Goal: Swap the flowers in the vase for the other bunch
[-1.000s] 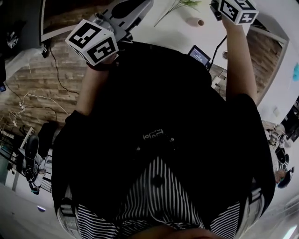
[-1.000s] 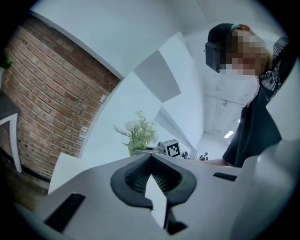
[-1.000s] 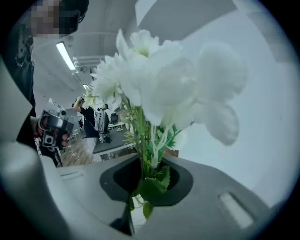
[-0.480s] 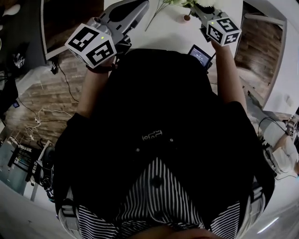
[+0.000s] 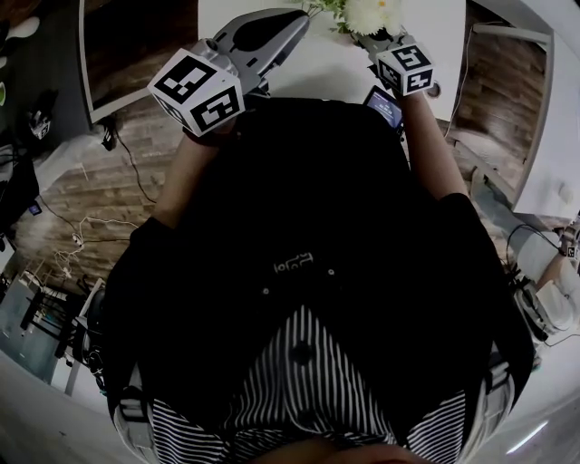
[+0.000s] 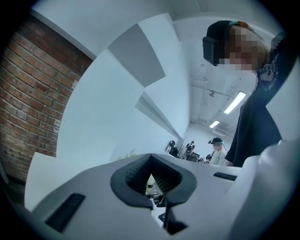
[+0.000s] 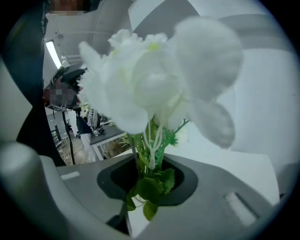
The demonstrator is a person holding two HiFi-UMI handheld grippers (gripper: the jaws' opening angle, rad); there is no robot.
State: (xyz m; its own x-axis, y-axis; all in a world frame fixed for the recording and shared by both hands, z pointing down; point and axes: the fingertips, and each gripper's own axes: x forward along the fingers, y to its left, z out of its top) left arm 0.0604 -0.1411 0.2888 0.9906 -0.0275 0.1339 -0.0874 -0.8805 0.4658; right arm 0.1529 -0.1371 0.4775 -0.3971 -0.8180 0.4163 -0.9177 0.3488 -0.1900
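White tabletop and brown plank floor fill the edges of my head view. Nearest the camera I see the wearer's black top over a striped cloth. Beyond it sit the two marker cubes, the left large and tilted, the right smaller.

The left gripper is smooth grey plastic with ribbed dark pads. Its jaws are drawn together, leaving only a thin sliver of light, and nothing is between them.

The right gripper pinches the white flower bunch low on its thin green stems. Its jaws have just been opening a little, and the stems sit between them. Serrated leaves spill through the dark jaw hollow. The bunch's long axis runs up from the jaws, with soft, rounded, ruffled blooms on top, close to the lens and blurred. In the head view the blooms lie just past the right gripper's tips, over the table.

A small dark-screened device lies at the table edge. Farther off, the left gripper view shows a rough red brick wall beside smooth white panels.
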